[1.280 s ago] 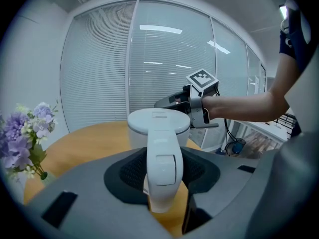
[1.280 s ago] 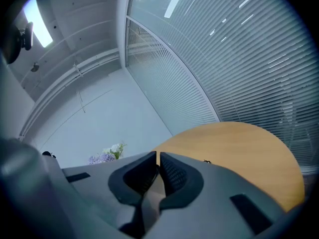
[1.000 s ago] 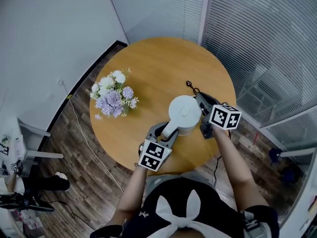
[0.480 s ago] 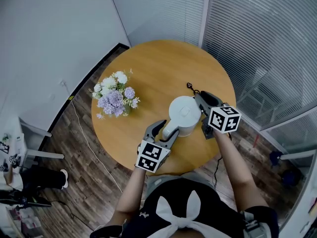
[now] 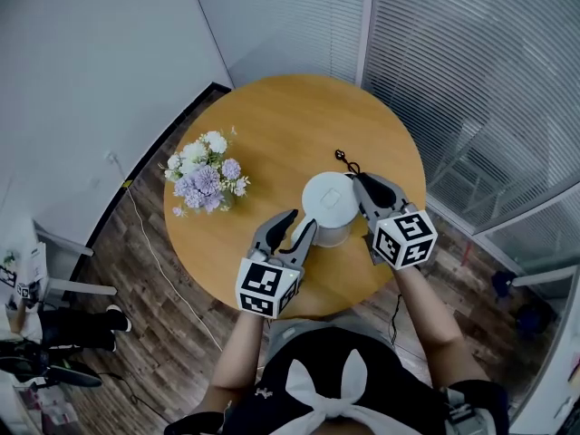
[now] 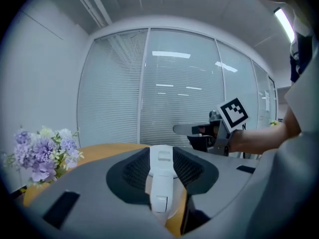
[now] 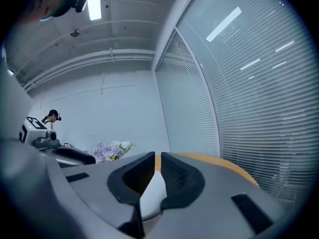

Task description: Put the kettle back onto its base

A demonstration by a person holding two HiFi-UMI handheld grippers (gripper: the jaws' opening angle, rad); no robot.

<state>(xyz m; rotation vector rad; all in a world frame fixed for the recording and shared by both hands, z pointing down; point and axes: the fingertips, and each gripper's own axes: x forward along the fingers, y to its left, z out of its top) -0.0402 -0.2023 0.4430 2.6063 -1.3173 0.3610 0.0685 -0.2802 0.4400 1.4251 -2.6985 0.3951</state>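
The white kettle (image 5: 328,202) stands upright on the round wooden table (image 5: 290,125), its handle (image 6: 160,183) toward me. No separate base shows under it. My left gripper (image 5: 302,218) hovers over the handle. Its jaws have just been closing a little, and they stand apart with the handle showing in the gap, not pressed. My right gripper (image 5: 361,181) hangs at the kettle's far right edge. Its jaws are a narrow slit apart, and the white kettle (image 7: 152,195) shows through low down.
A bunch of purple and white flowers (image 5: 207,181) stands at the table's left. A black cord with a plug (image 5: 344,159) lies behind the kettle. Glass walls with blinds (image 5: 471,80) close the right side. A white cable (image 5: 154,243) runs over the floor at left.
Both grippers have risen toward the head camera. The left jaws spread off the handle, then narrowed somewhat. The kettle stayed in place on the table.
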